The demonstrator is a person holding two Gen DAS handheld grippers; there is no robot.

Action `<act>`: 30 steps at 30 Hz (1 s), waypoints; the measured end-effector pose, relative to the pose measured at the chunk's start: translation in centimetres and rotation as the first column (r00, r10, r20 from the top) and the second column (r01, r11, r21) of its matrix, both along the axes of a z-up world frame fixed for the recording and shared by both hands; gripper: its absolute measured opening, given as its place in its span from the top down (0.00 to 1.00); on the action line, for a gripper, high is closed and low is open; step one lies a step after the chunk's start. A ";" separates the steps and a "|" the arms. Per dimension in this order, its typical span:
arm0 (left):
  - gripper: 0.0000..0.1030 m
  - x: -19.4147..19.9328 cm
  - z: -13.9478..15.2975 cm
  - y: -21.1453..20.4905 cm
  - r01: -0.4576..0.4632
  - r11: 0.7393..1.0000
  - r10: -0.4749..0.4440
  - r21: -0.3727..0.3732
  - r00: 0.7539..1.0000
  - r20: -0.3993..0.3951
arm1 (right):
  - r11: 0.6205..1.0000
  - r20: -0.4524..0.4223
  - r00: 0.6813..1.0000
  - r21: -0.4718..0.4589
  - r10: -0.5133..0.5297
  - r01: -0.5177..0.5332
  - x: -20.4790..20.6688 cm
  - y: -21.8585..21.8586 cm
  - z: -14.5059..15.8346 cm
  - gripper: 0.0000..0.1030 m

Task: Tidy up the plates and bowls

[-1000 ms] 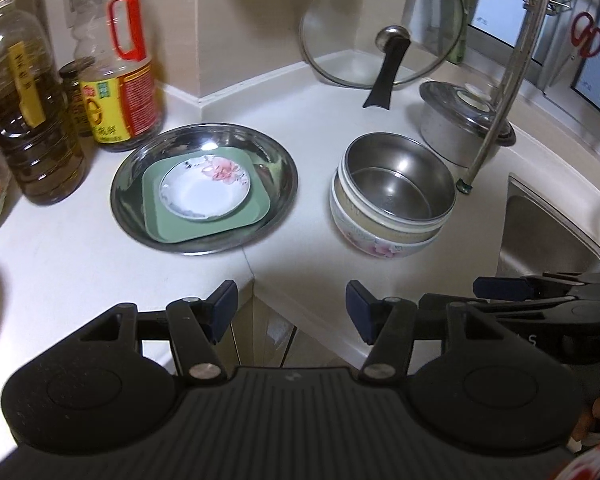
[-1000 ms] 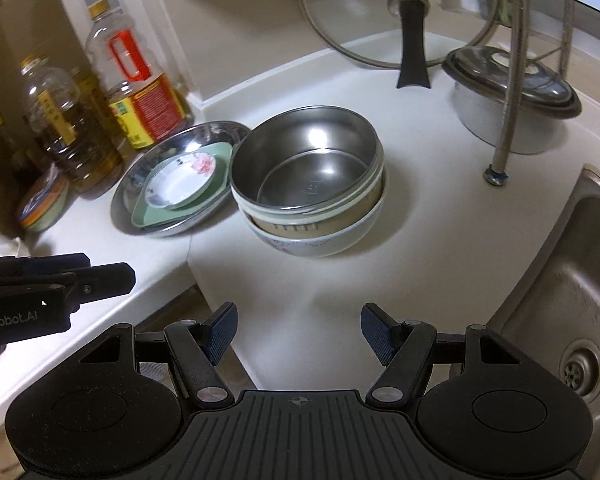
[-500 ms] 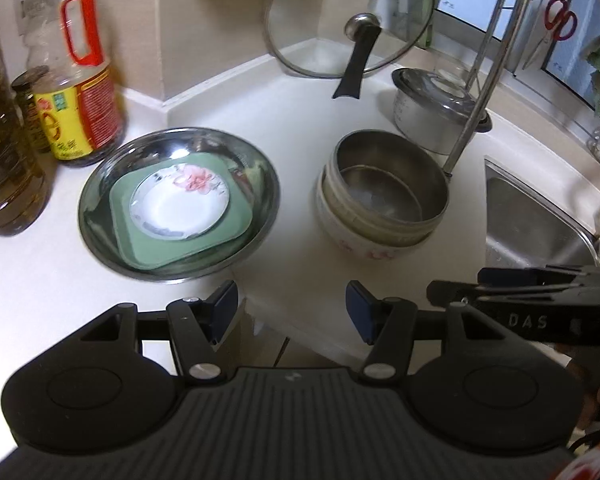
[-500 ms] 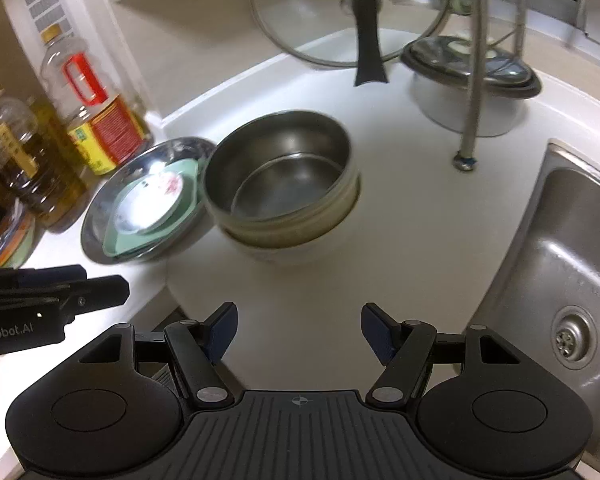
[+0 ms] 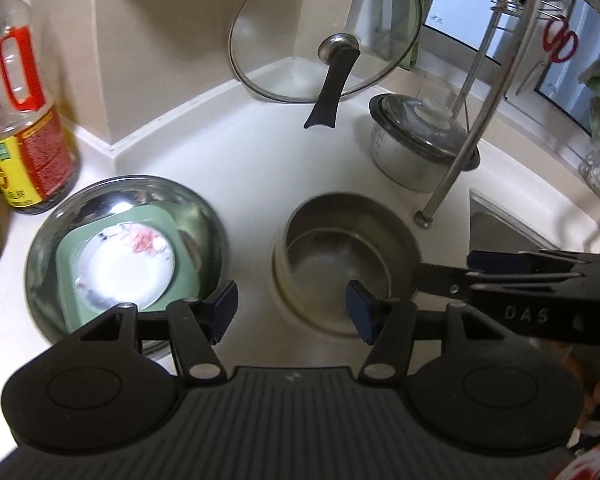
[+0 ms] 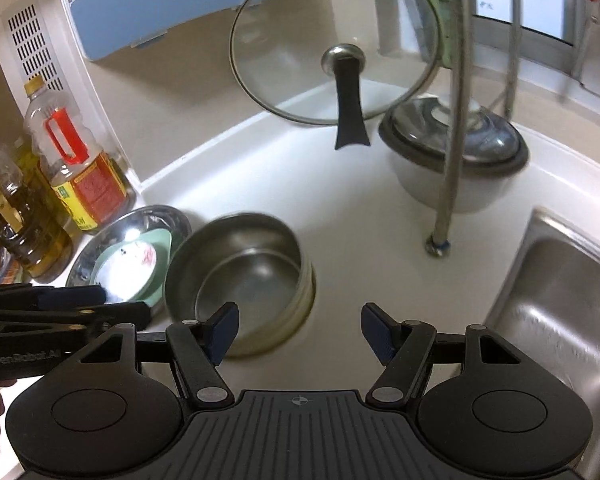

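A steel bowl (image 5: 340,256) sits nested in a stack of ceramic bowls on the white counter; it also shows in the right wrist view (image 6: 244,276). Left of it, a round steel plate (image 5: 112,204) holds a green square plate (image 5: 184,248) with a small white flowered plate (image 5: 124,264) on top. The same plates show in the right wrist view (image 6: 128,264). My left gripper (image 5: 292,310) is open and empty, above the gap between plates and bowls. My right gripper (image 6: 300,332) is open and empty, just right of the bowls, and shows in the left wrist view (image 5: 476,272).
Oil bottles (image 5: 20,128) stand at the back left. A glass lid (image 5: 324,32) leans on the back wall. A lidded pot (image 5: 420,140) and a rack pole (image 5: 456,152) stand behind the bowls. The sink (image 6: 560,320) lies to the right.
Both grippers have moved forward and lower toward the dishes. The plates and bowls now sit close under the fingers. Nothing has been taken hold of.
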State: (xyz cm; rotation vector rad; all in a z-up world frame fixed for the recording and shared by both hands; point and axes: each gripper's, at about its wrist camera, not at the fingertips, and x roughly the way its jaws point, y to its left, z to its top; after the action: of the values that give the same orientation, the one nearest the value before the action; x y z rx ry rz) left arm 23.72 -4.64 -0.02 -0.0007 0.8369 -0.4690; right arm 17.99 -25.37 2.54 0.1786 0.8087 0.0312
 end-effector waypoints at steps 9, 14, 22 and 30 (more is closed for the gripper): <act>0.46 3.2 -1.0 -2.2 -0.045 0.998 0.046 0.041 0.998 -0.040 | 0.999 -0.100 0.994 -0.013 0.038 -0.039 4.6 -0.5 -1.4 0.34; 0.48 4.4 -1.9 -2.7 -0.050 0.996 0.055 0.074 0.996 -0.074 | 0.997 -0.166 0.984 -0.017 0.065 -0.069 6.5 -0.5 -2.2 0.42; 0.60 5.1 -3.3 -3.2 -0.032 0.996 0.043 0.087 0.991 -0.126 | 0.997 -0.223 0.971 0.010 0.082 -0.082 7.8 -0.6 -3.6 0.50; 0.68 5.6 -3.8 -3.4 -0.026 0.994 0.042 0.105 0.988 -0.149 | 0.994 -0.237 0.966 0.055 0.104 -0.093 8.2 -0.7 -3.9 0.69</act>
State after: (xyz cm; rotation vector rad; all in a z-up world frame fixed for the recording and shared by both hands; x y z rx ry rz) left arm 29.33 -8.07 -3.83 0.0453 1.0082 -0.3967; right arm 26.21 -26.07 -1.34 0.1852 1.0581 0.1228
